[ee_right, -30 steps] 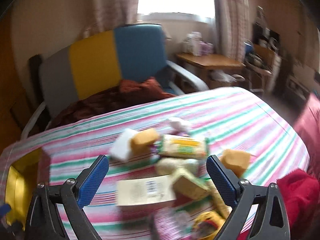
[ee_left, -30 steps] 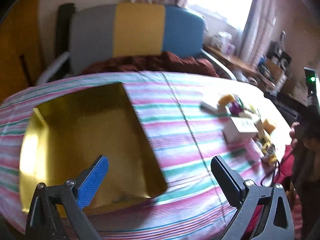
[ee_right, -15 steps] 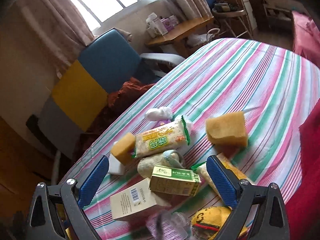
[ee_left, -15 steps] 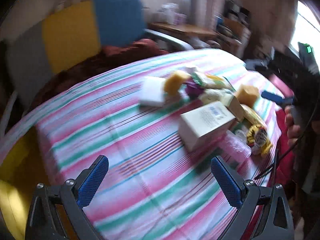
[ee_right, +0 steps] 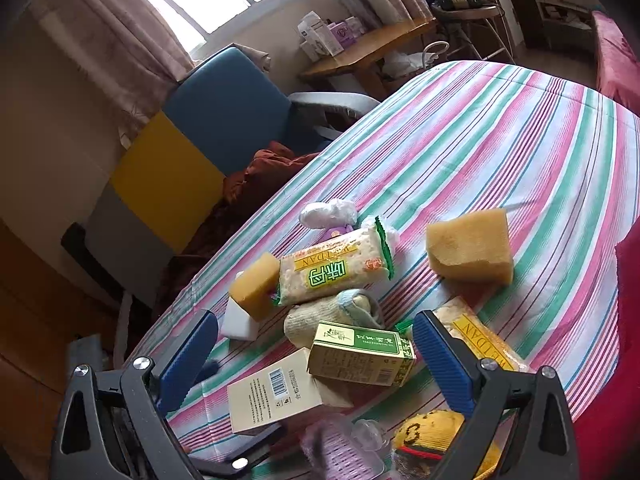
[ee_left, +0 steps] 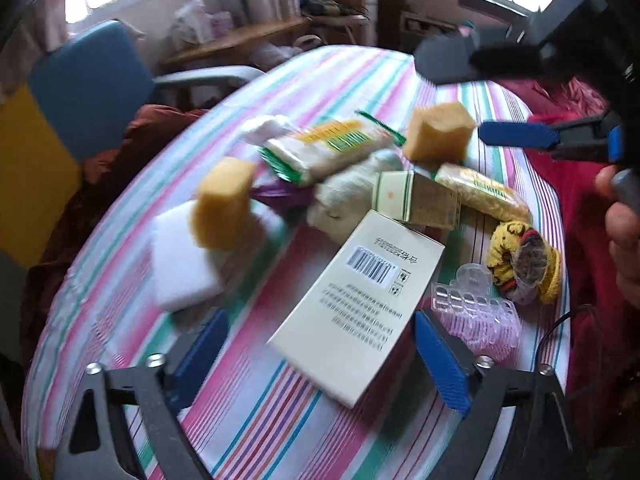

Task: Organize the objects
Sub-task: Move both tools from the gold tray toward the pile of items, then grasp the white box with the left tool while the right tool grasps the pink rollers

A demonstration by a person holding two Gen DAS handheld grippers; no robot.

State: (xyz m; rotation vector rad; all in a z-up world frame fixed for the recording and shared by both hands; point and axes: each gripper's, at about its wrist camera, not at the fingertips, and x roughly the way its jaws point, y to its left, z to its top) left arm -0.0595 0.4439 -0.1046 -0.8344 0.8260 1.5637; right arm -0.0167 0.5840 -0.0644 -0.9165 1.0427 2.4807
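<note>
The cream box (ee_left: 356, 320) is straddled by the left gripper (ee_left: 320, 352), whose jaws have just been narrowing but are not pressed on it. Just beyond the box, the green carton (ee_right: 360, 354) is framed by the open, empty right gripper (ee_right: 316, 356). Farther beyond lies the cracker packet (ee_right: 334, 272).

Each hand-held gripper is built the same: the left gripper (ee_left: 320, 350) and the right gripper (ee_right: 316, 354) have black triangular frames with cut-out windows, silver round-headed screws at the joints, and long ribbed blue pads (ee_left: 440, 364) on the fingers. A thin black cable (ee_left: 556, 332) trails beside the person's hand (ee_left: 622, 236).
</note>
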